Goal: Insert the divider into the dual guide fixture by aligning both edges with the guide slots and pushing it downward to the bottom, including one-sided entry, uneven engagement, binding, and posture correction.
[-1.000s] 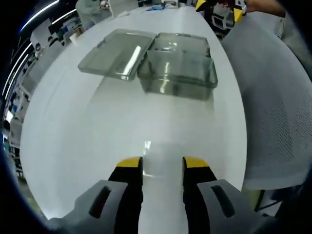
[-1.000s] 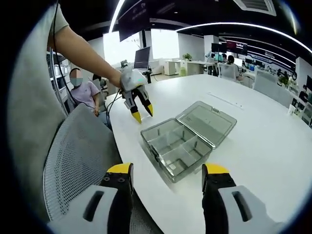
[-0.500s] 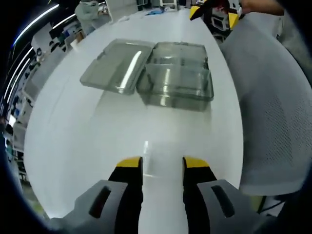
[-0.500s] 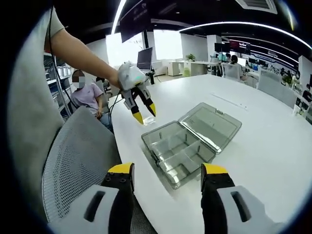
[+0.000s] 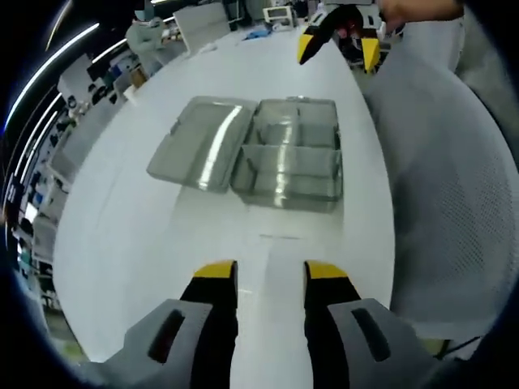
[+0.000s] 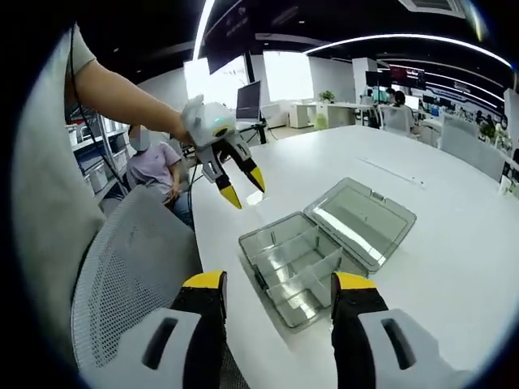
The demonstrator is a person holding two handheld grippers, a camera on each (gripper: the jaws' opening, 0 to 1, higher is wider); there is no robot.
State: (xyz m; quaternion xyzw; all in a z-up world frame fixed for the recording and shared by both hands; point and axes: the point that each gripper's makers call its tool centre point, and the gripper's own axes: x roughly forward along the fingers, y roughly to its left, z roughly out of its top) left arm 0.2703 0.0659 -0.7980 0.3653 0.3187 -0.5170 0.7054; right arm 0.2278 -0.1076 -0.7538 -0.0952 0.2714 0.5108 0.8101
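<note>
Logged this one fast: the smoky clear plastic compartment box sat on the long white table at 12 o'clock from my left gripper. Its hinged lid was flipped flat at 10 o'clock, so the slots were open from above. Partitions already crossed the inside of the box. The left jaws stood apart and well short of the box. Between them ran a faint pale strip with a straight far edge. I judged it could be the clear divider carried edge-forward for the slots. I couldn't tell whether it was that or glare on the table, so I couldn't tell if the left was gripping anything. In the right gripper view the left gripper hung above the table at 11 o'clock, tips pointed down toward the box, as if lining up for the drop. My right gripper was spread wide with nothing between the jaws. The box sat just past its tips at 12 o'clock, the lid off at 1 o'clock. I read it as parked there, ready to steady the box or correct a tilted divider. A grey mesh chair back stood at the near table edge, at 9 o'clock in that view. My call: insertion not started, neither edge in a slot yet. A clear part against a clear box made one-sided entry an easy miss.
</note>
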